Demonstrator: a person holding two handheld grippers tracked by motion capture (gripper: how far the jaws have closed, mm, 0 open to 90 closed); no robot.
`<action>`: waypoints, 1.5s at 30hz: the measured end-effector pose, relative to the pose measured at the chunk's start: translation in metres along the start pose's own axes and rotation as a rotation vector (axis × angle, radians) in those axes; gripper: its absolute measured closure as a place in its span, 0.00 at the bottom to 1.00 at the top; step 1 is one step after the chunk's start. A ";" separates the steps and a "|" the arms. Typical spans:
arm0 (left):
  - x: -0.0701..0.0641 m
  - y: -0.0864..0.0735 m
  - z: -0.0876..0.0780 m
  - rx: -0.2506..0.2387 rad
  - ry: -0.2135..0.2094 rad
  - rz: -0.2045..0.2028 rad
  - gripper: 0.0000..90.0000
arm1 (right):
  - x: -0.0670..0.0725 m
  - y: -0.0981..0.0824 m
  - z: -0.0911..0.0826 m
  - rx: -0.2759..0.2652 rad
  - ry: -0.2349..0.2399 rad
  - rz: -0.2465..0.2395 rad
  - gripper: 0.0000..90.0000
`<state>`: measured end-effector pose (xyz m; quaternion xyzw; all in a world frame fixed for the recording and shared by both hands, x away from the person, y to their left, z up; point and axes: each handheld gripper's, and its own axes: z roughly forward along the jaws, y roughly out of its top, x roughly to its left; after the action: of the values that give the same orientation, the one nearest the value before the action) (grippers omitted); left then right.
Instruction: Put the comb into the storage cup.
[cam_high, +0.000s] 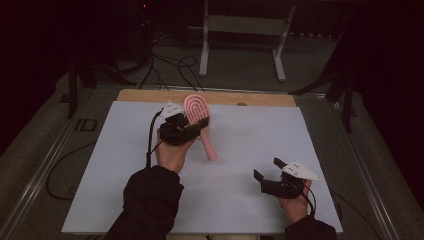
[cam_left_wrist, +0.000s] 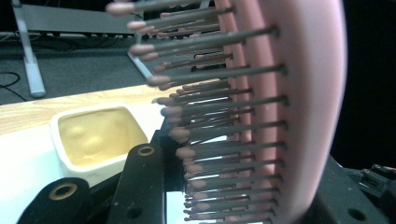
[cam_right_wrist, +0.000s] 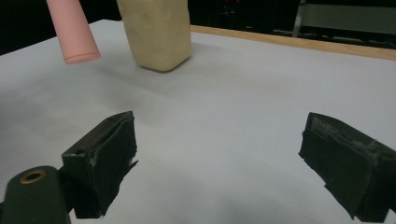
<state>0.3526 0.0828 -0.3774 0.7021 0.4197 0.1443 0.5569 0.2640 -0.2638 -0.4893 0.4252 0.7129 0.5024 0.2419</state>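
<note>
My left gripper (cam_high: 189, 124) is shut on a pink hairbrush (cam_high: 197, 110) and holds it above the white table sheet (cam_high: 250, 135), head up, with its handle (cam_high: 210, 148) slanting down toward the sheet. In the left gripper view the bristles (cam_left_wrist: 219, 126) stick out to the left, toward a cream tub (cam_left_wrist: 97, 136) on the table beyond. My right gripper (cam_high: 268, 169) is low over the front right of the sheet, jaws wide apart with nothing between them (cam_right_wrist: 219, 140). Its view looks toward the cream tub (cam_right_wrist: 157, 32) and the brush handle's tip (cam_right_wrist: 74, 35).
A wooden strip (cam_high: 145, 95) runs along the table's far edge. Behind it on the floor stand a white metal frame (cam_high: 205, 45) and loose black cables (cam_high: 170, 70). A person's dark sleeves (cam_high: 150, 200) come in from the near edge.
</note>
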 end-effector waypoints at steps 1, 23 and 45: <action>0.001 0.001 0.000 0.000 0.002 0.001 0.70 | -0.001 0.000 0.000 -0.005 0.003 0.000 0.12; 0.016 0.026 -0.005 -0.019 0.071 0.031 0.70 | -0.012 -0.002 -0.007 -0.018 0.003 0.014 0.12; 0.026 0.040 -0.001 -0.047 0.094 0.044 0.70 | -0.013 -0.002 -0.006 -0.011 -0.002 0.014 0.14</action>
<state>0.3846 0.1013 -0.3481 0.6903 0.4263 0.1991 0.5496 0.2648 -0.2781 -0.4902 0.4295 0.7070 0.5074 0.2413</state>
